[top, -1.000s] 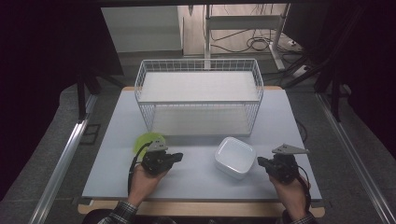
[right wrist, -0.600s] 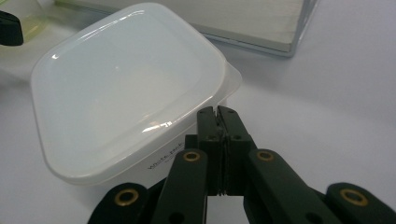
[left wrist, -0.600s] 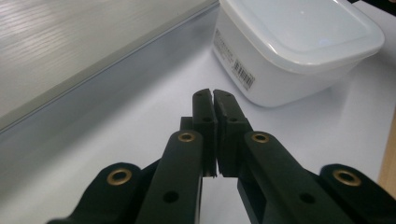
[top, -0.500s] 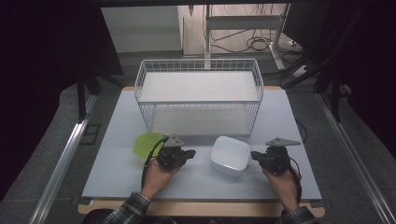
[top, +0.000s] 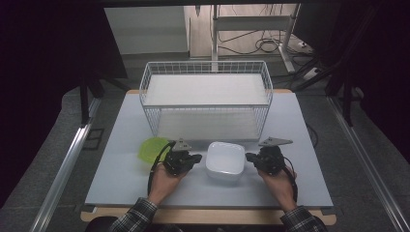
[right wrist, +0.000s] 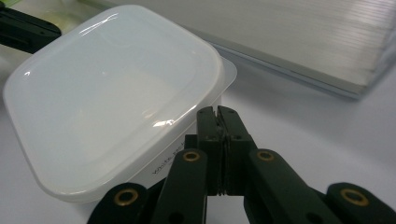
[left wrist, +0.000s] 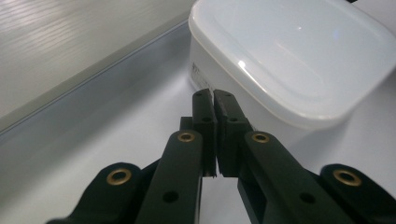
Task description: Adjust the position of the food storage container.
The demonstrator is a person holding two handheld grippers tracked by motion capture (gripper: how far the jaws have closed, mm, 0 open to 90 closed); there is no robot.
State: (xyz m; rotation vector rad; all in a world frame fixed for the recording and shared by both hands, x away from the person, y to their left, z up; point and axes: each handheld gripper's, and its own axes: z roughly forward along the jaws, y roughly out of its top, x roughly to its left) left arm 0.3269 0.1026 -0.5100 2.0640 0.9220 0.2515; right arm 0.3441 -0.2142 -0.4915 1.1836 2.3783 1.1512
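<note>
A white square lidded container sits on the table between my two grippers. My left gripper is at its left side, jaws shut with nothing between them, the tips right up against the container's wall. At the container's right side my right gripper is likewise shut and empty, its tips close to the container just under the lid's rim. A green bowl lies left of the left gripper, partly behind it.
A white wire basket stands behind the container, mid-table. The pale table top has free room at the front and far sides. Metal rails run along both table sides on the floor.
Both hands have moved inward toward the white container, the right one further. The container has shifted slightly left. Both grippers stay shut.
</note>
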